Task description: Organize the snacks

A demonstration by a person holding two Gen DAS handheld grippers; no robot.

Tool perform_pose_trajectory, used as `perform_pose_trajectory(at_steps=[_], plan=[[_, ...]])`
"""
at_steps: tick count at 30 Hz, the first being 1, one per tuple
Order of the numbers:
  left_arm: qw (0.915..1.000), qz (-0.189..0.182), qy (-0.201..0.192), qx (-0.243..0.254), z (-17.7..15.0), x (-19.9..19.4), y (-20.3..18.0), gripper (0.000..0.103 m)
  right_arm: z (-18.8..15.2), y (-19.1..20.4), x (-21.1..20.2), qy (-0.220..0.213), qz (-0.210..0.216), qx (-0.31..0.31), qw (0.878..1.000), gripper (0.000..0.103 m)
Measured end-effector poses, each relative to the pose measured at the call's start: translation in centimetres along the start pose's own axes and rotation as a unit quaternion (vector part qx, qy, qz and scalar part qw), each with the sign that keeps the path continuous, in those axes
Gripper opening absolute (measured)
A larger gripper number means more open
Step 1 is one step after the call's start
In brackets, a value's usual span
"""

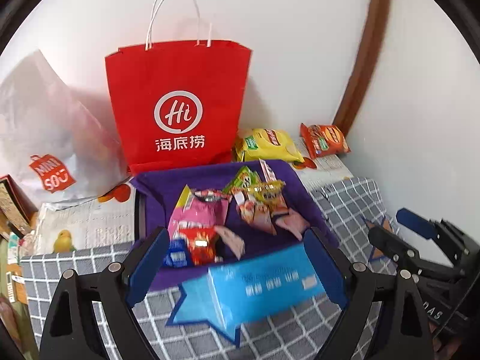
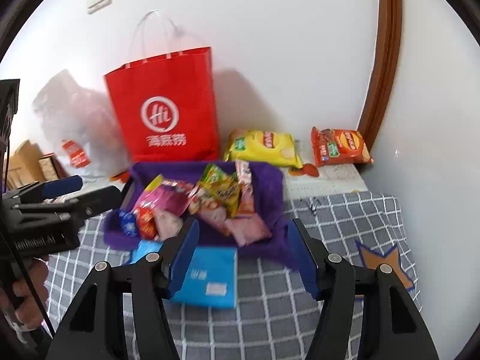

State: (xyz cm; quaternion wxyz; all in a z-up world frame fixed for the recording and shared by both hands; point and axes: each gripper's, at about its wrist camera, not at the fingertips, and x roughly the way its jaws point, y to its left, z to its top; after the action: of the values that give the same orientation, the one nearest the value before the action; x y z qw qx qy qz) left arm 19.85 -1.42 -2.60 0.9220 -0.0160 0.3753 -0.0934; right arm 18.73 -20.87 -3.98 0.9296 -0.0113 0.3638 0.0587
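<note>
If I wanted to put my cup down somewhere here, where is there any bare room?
Bare checked cloth lies right of the purple tray, down to the star patch. A narrower strip runs behind it, below the orange chip bag. The tray is crammed with snacks, and the blue pack fills its front.

Left gripper (image 1: 237, 258) angled downward, blue pads spread wide, nothing pressed between them; left pad (image 1: 147, 261) at nine o'clock of the gap, right pad at three. Right gripper (image 2: 243, 255) likewise tilted down, jaws parted, nothing clamped. In the right wrist view, bare hand (image 2: 25, 303) at eight o'clock, wrapped around the left gripper's black body.
</note>
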Motion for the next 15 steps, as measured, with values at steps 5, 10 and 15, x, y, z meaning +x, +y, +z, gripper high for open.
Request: perform_pose_trajectory(at_steps=[5, 10, 15], plan=[[0.9997, 0.011, -0.02, 0.001, -3.0, -3.2, -0.5, 0.091, -2.4, 0.8, -2.4, -0.005, 0.002, -0.001, 1.0, 0.075], [0.999, 0.025, -0.035, 0.005, -5.7, -6.1, -1.0, 0.094, -4.8, 1.5, -4.3, -0.012, 0.013, -0.001, 1.0, 0.084], [0.9979, 0.043, -0.048, -0.001, -7.6, -8.5, -1.7, 0.097, -6.8, 1.5, -6.0, -0.016, 0.018, 0.009, 1.0, 0.088]])
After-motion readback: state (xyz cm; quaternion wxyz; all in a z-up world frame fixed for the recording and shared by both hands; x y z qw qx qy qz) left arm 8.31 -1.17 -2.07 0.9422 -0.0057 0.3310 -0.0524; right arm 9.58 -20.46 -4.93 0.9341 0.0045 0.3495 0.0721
